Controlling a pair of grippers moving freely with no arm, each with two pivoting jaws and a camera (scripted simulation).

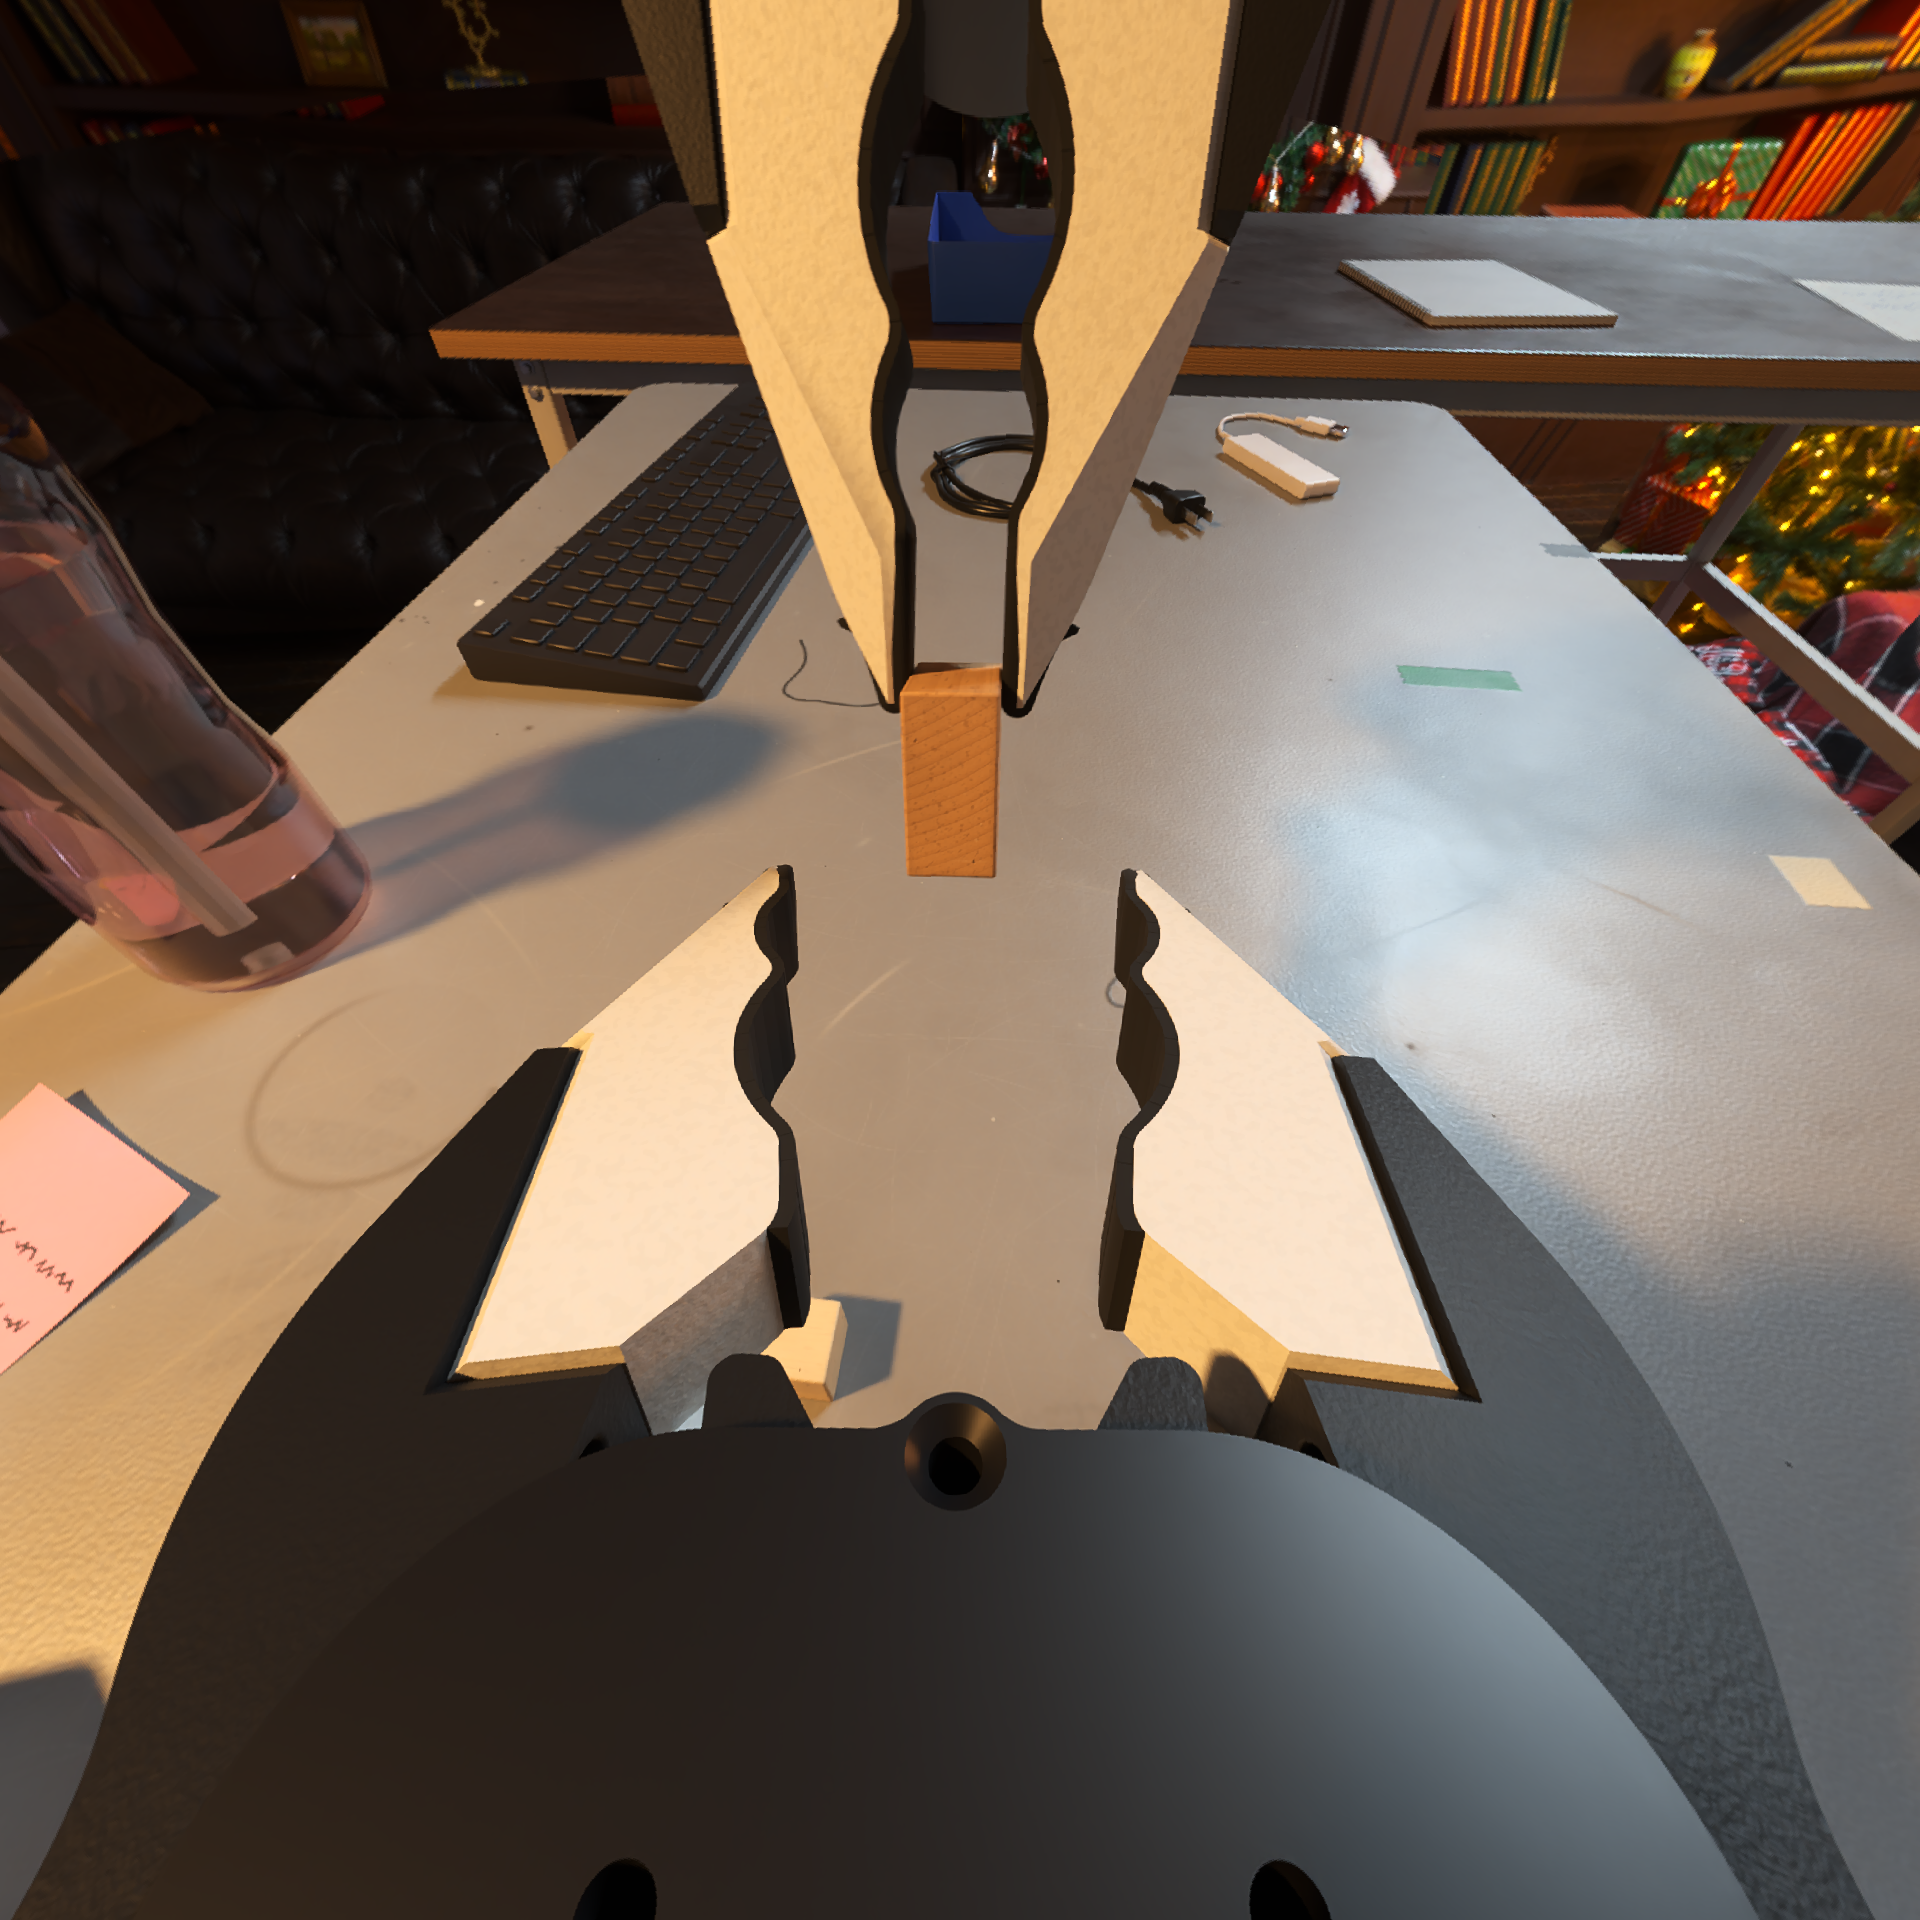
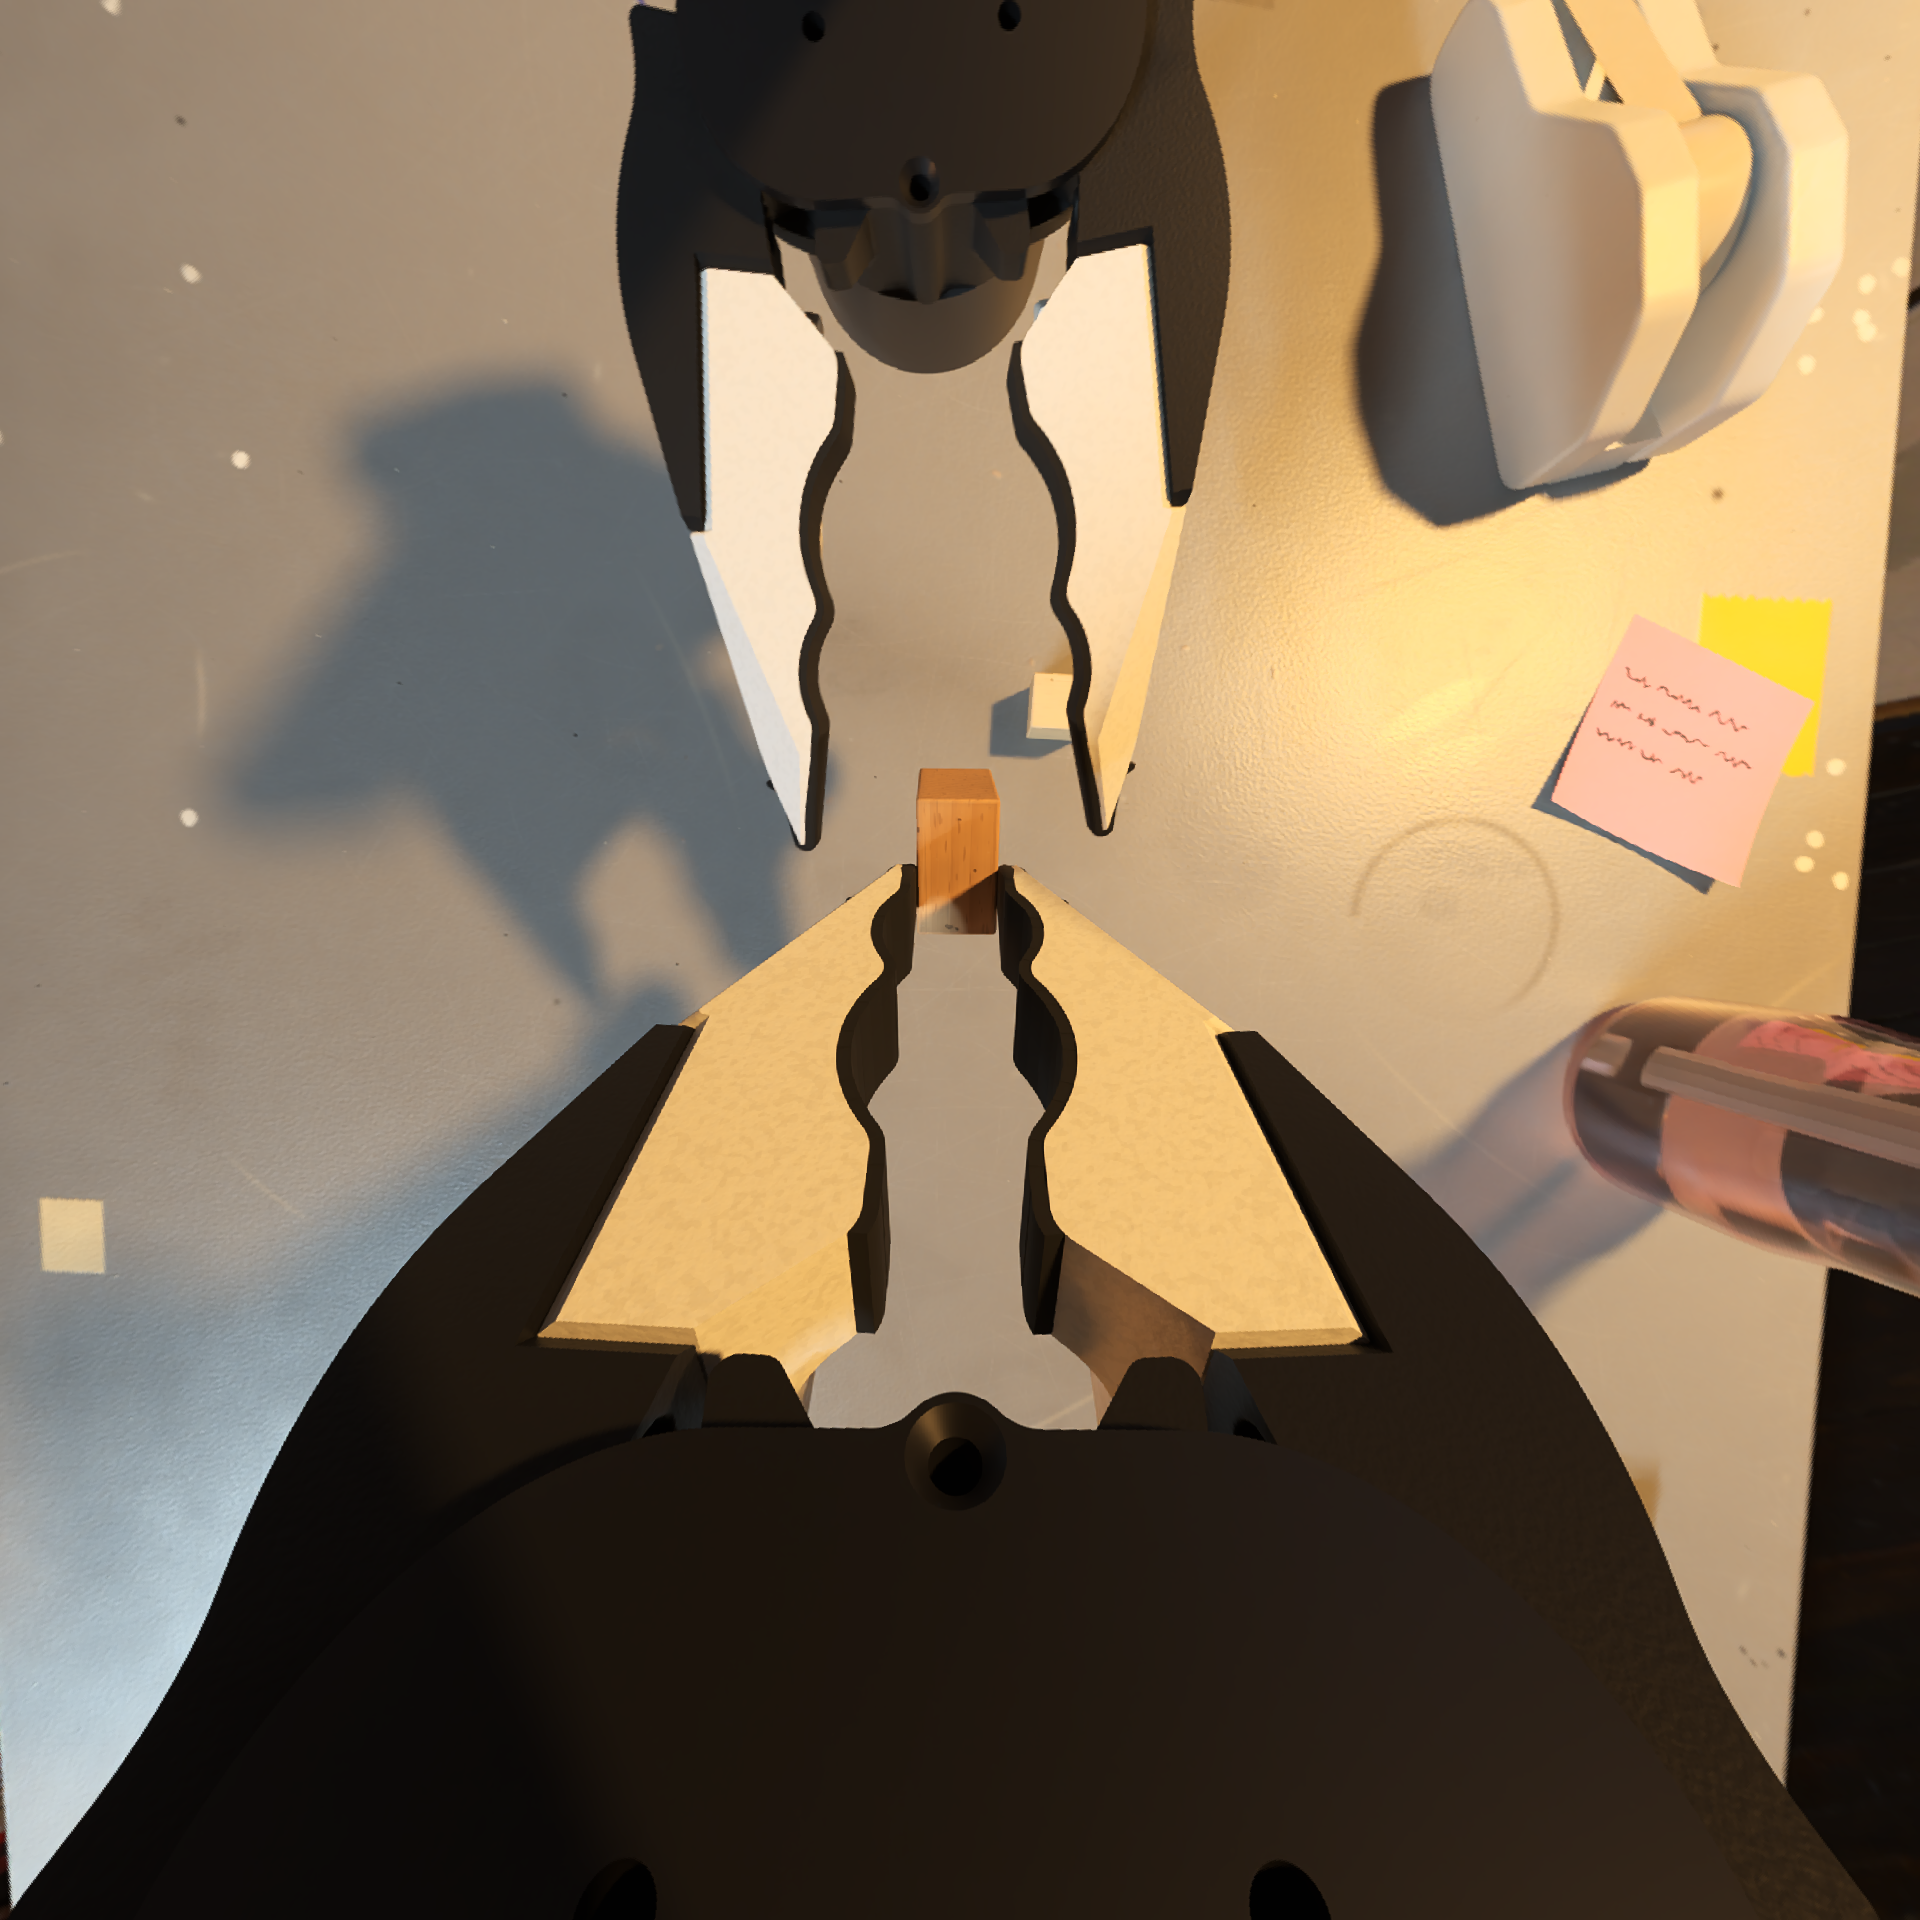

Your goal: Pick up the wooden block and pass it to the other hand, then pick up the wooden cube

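My right gripper [image 2: 954, 878] is shut on one end of the wooden block [image 2: 956, 842], an orange-brown bar held above the grey table [image 1: 1351, 1039]. In the left wrist view the right gripper [image 1: 954, 704] comes down from above with the block [image 1: 951, 779] hanging from its tips. My left gripper [image 1: 956, 878] is open, and the block's free end reaches level with its fingertips without touching them. The left gripper [image 2: 954, 831] also shows opposite in the right wrist view. The wooden cube [image 1: 816, 1351], small and pale, lies on the table under the left gripper [image 2: 1049, 707].
A black keyboard [image 1: 644, 561], a coiled black cable [image 1: 977, 478] and a white adapter [image 1: 1278, 462] lie farther back. A pink bottle [image 1: 156, 810] lies at the left near a pink note [image 1: 62, 1205]. A blue box [image 1: 977, 260] stands on the rear desk. A white object [image 2: 1600, 270] sits nearby.
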